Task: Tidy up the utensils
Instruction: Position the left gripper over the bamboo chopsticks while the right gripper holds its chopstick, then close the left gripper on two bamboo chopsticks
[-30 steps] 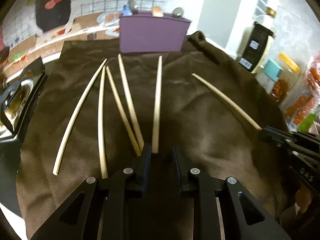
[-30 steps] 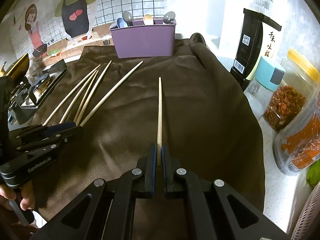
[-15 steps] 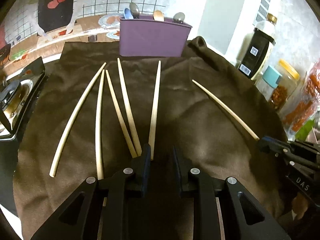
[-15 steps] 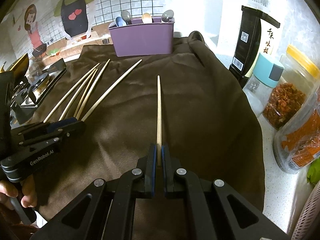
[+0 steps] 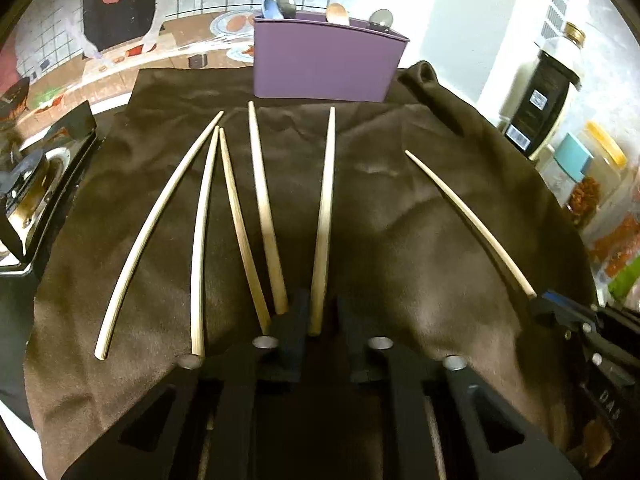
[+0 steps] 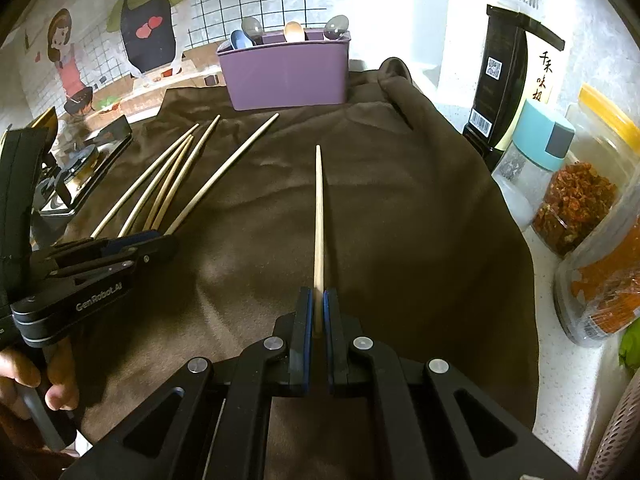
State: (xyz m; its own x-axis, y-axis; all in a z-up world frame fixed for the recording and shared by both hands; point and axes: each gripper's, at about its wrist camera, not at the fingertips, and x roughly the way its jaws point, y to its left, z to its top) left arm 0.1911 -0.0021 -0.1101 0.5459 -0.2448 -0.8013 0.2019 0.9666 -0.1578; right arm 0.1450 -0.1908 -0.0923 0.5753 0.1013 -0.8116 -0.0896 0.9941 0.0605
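Observation:
Several wooden chopsticks lie on a brown cloth (image 5: 420, 240). My left gripper (image 5: 322, 312) is open, its jaws on either side of the near end of one chopstick (image 5: 323, 216); others lie to its left (image 5: 264, 204). My right gripper (image 6: 316, 308) is shut on the near end of a single chopstick (image 6: 318, 216), which points toward the purple utensil holder (image 6: 286, 74). The holder (image 5: 324, 64) stands at the cloth's far edge with spoons in it. The right gripper also shows at the right edge of the left wrist view (image 5: 560, 316).
A dark sauce bottle (image 6: 508, 76), a blue-lidded jar (image 6: 532, 160) and jars of red flakes (image 6: 576, 200) stand along the right. A stove burner (image 5: 24, 196) sits at the left beside the cloth. A tiled wall with cartoon stickers is behind.
My left gripper has eased forward so one chopstick's end now lies between its open jaws. My right gripper stays shut on its chopstick, barely moved.

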